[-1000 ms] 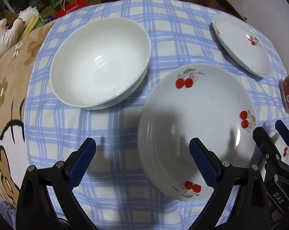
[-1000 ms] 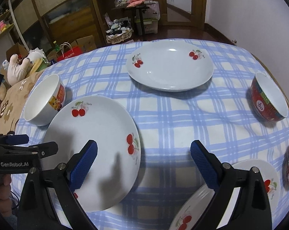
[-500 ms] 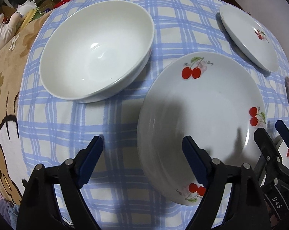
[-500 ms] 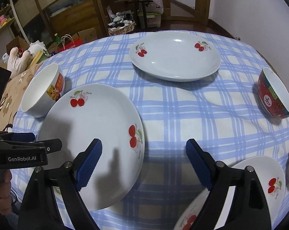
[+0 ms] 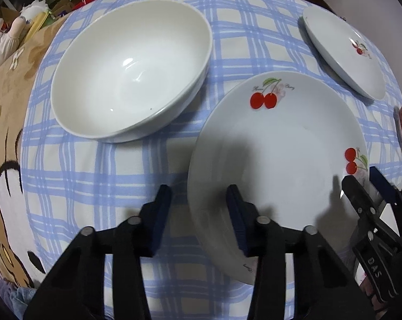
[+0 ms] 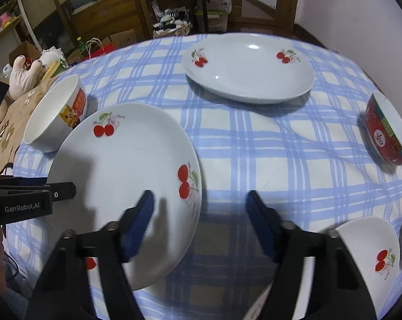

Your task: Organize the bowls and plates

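Observation:
A white cherry plate (image 5: 275, 160) (image 6: 121, 176) lies on the blue checked tablecloth (image 6: 267, 160). My left gripper (image 5: 198, 190) points down over the plate's left rim, one finger inside the plate and one outside. Its jaws are closing, and a gap still shows on both sides of the rim. My right gripper (image 6: 200, 194) straddles the opposite rim the same way, jaws closing, pads clear of the plate. Each gripper also shows in the other's view: the right gripper (image 5: 361, 177) and the left gripper (image 6: 59, 185). A white bowl (image 5: 131, 66) (image 6: 54, 117) stands just beyond the plate.
A second cherry plate (image 6: 249, 72) (image 5: 342, 53) lies at the far side. A red bowl (image 6: 387, 130) stands at the right edge, and a small cherry dish (image 6: 369, 253) is near right. A brown blanket (image 5: 6, 133) and a stuffed toy (image 6: 24, 77) lie to the left.
Both grippers' jaws have narrowed from wide open to a closer straddle of the plate's rims. The plate and the bowls have not moved.

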{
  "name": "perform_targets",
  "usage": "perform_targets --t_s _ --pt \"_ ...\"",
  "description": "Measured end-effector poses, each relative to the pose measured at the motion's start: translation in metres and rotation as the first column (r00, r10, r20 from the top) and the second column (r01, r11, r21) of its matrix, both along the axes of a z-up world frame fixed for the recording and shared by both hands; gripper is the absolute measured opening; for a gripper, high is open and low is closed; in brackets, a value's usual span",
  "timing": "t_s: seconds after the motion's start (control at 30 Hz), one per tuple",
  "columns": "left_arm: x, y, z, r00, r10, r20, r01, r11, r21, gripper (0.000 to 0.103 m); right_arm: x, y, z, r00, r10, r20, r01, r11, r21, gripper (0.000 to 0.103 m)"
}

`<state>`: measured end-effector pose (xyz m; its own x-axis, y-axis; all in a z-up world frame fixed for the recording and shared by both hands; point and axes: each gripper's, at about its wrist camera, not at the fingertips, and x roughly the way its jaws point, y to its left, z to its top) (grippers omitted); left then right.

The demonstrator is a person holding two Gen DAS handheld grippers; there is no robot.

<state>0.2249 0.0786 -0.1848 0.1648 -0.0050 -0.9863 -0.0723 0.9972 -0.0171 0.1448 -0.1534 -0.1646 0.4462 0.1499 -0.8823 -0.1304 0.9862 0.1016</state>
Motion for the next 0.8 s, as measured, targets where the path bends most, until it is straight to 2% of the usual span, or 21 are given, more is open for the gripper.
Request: perform_targets --t_s 0.03,0.07,0.13,0.23,0.33,0.47,0.8 --pt "-0.0008 -0.0039 0.0036 1.000 -0.009 0.010 0.009 1.000 0.004 0.027 0.0001 0.0000 -0.0013 1.000 -0.001 -0.007 0.001 1.000 0.002 0.060" --pt "-0.0011 -0.0059 0.0043 1.000 -0.023 0.014 0.023 1.000 0.002 0.025 -0.0003 0.0003 -0.0014 1.000 -0.001 -0.005 0.001 1.000 -0.004 0.059" --pt "-0.0024 -0.0090 0.0037 0.999 -0.036 0.018 0.036 0.999 0.010 0.024 -0.0010 0.0013 -0.0002 1.000 0.003 0.000 -0.003 1.000 -0.017 0.039" --pt "-0.0026 -0.0086 0.0039 0.999 -0.035 0.021 0.035 0.999 0.006 0.022 -0.0010 0.0004 -0.0001 1.000 0.009 -0.010 -0.009 1.000 0.010 0.025" --pt "-0.0029 -0.0051 0.0052 1.000 -0.021 0.022 0.021 1.000 -0.014 0.021 -0.0014 0.0004 -0.0019 0.999 0.025 -0.027 -0.024 0.998 0.052 0.016" --pt "-0.0033 -0.0058 0.0051 1.000 -0.016 0.023 0.016 1.000 -0.020 0.021 -0.0040 0.0012 -0.0013 0.999 0.028 -0.019 -0.027 0.998 0.051 0.016" --pt "-0.0023 -0.0020 0.0073 0.999 -0.018 0.042 0.019 1.000 -0.018 0.020 -0.0029 -0.0064 -0.0047 0.999 0.030 -0.018 -0.027 0.993 0.115 0.015"
